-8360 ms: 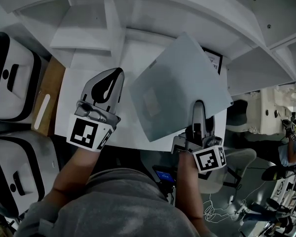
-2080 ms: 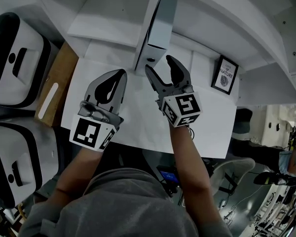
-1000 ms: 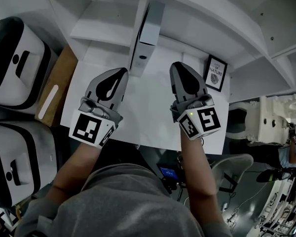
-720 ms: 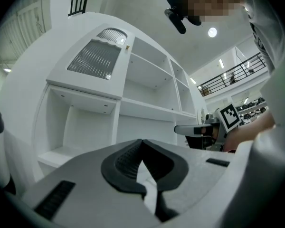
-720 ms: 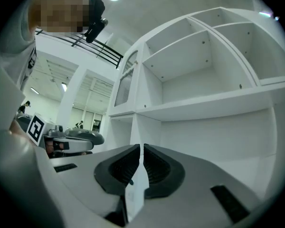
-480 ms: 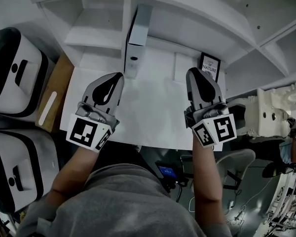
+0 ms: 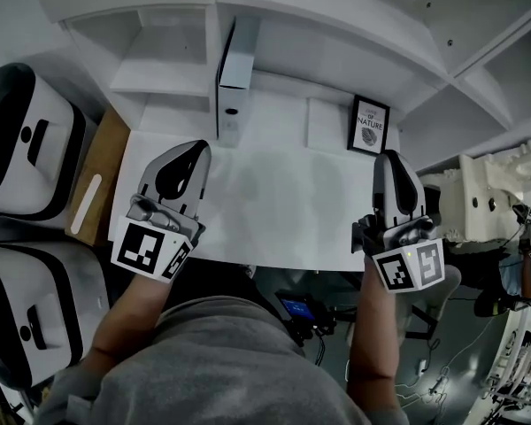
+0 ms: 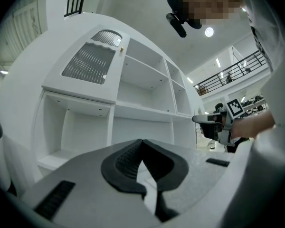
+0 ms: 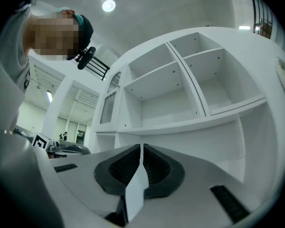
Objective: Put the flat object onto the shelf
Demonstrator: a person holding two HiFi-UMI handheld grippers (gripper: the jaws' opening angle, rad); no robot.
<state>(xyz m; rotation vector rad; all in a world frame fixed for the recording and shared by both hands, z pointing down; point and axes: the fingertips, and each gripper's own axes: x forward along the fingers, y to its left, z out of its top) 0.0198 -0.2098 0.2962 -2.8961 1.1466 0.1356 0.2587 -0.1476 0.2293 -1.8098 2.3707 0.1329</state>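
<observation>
pale grey flat object (image 7: 235, 60) stands upright on its edge in the white shelf (image 7: 159, 67), at the back of the counter (image 7: 274, 224). left tool (image 7: 193, 149) is clenched on nothing, well short of it. right tool (image 7: 391, 159), also clenched and empty, hangs over the counter's right edge, near a framed picture (image 7: 368, 126).

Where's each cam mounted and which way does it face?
Head view: on the person's head, facing steeply down at desk, shelf and flat object standing in it; forearms, left gripper, right gripper show.
Left gripper view: on the left gripper, facing the shelf; own shut jaws, right gripper at right.
Right gripper view: on the right gripper, facing the shelf; own shut jaws, left gripper at left.
Shared: both gripper views see the shelf.
</observation>
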